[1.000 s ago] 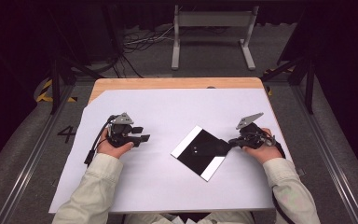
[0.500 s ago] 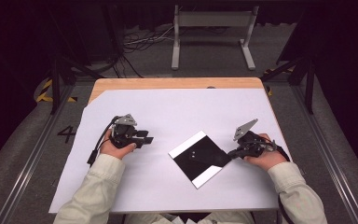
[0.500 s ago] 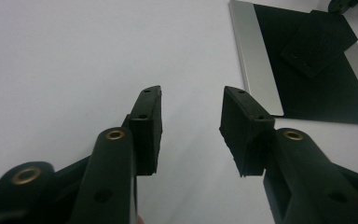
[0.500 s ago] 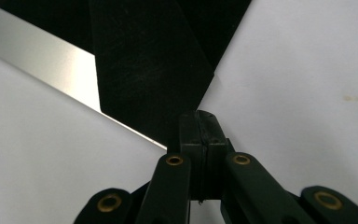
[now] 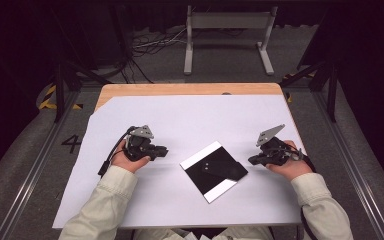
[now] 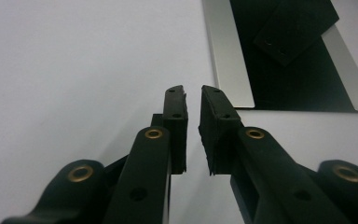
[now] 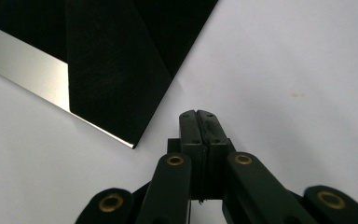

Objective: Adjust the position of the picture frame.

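1. A flat black square sheet with silvery-white bands along two opposite edges [image 5: 213, 170] lies on the white table cover [image 5: 190, 120], between the two grippers, with a smaller black flap [image 5: 223, 170] resting on top of it.
2. The right gripper [image 7: 199, 122], just beside the sheet's corner, is fully closed on nothing.
3. The left gripper [image 6: 192, 95] has just been closing; a narrow gap remains, empty.
4. For a clean grip, the jaws are best reopened and one edge approached low and square.

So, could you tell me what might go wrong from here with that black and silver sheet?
The black sheet lies flat on the white table cover, so jaws may skid over it instead of lifting an edge. The left gripper, jaws just closing with nothing between them, sits short of the sheet. The right gripper is shut beside its corner and must reopen.
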{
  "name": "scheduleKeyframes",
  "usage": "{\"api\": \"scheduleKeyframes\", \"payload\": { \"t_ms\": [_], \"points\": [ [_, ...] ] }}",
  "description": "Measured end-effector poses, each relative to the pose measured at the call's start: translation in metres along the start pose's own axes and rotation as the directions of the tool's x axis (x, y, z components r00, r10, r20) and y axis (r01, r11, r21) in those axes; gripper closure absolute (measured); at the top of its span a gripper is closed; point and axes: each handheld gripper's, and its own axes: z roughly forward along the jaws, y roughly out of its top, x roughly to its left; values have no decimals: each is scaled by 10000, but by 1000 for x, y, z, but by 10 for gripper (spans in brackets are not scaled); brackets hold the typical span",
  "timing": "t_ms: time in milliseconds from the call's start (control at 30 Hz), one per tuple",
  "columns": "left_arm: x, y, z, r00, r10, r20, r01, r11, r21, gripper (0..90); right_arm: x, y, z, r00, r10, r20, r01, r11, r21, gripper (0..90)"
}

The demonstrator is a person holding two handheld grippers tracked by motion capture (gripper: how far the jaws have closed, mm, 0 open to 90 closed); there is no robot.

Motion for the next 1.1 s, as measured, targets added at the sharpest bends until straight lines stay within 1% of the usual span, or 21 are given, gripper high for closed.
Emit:
{"api": "scheduleKeyframes", "payload": {
  "t_ms": [100,233,300,367,400,433,500,567,633,667,733,767,800,833,867,900,967,1000,1033,1067,1100],
  "points": [
    [-6,5,5,9992,284,268,-290,9993,219,835,-1,-3,-7,9999,86,132,-84,9998,-176,898],
    [-16,11,16,9937,879,693,-933,9924,803,843,-3,-8,-9,9992,293,265,-292,9996,-33,896],
    [-20,14,21,9900,1033,963,-1133,9881,1041,850,-3,-10,-9,9986,402,336,-404,9992,40,895],
    [-22,15,25,9874,1036,1194,-1182,9854,1228,866,-4,-12,-10,9985,423,357,-424,9991,20,895],
    [-23,16,27,9863,1084,1240,-1252,9827,1366,876,-3,-13,-11,9983,457,348,-458,9989,23,895],
    [-23,17,28,9836,1218,1331,-1423,9772,1575,881,-3,-14,-12,9983,462,359,-463,9989,9,895],
    [-24,17,33,9787,1299,1593,-1581,9710,1793,888,-3,-15,-12,9980,504,370,-505,9987,2,894],
    [-26,18,38,9761,1334,1718,-1678,9643,2046,891,-3,-16,-12,9980,522,366,-523,9986,16,893],
    [-28,18,43,9747,1351,1783,-1731,9603,2187,893,-3,-18,-12,9977,565,375,-566,9984,22,892],
    [-30,18,45,9744,1344,1801,-1742,9581,2273,891,-3,-18,-12,9976,594,365,-595,9982,27,893],
    [-31,19,52,9777,1304,1648,-1706,9504,2602,892,-2,-19,-11,9973,662,319,-665,9977,96,890],
    [-31,18,55,9772,1314,1670,-1732,9478,2679,895,-2,-19,-9,9976,616,316,-620,9980,132,889],
    [-31,18,55,9772,1314,1670,-1732,9478,2679,896,-2,-19,-9,9976,616,316,-620,9980,132,889],
    [-31,18,57,9777,1352,1607,-1763,9441,2786,896,-1,-19,-9,9979,586,292,-591,9981,170,888],
    [-32,19,58,9781,1285,1636,-1703,9464,2746,899,-1,-19,-8,9981,556,279,-562,9983,181,888],
    [-32,20,59,9798,1389,1439,-1746,9452,2761,900,0,-19,-7,9981,556,269,-563,9981,237,888],
    [-33,21,59,9801,1446,1360,-1776,9449,2751,900,1,-20,-7,9980,582,259,-588,9980,234,888],
    [-35,22,60,9782,1669,1235,-1954,9409,2767,900,1,-21,-7,9977,614,277,-621,9978,244,888],
    [-35,22,60,9782,1669,1235,-1954,9409,2767,900,1,-21,-7,9977,614,277,-621,9978,244,888],
    [-36,23,60,9768,1867,1053,-2093,9369,2802,900,1,-22,-8,9976,629,295,-637,9977,253,889],
    [-36,23,60,9768,1867,1053,-2093,9369,2802,900,1,-22,-8,9976,629,295,-637,9977,253,889]
  ]
}}
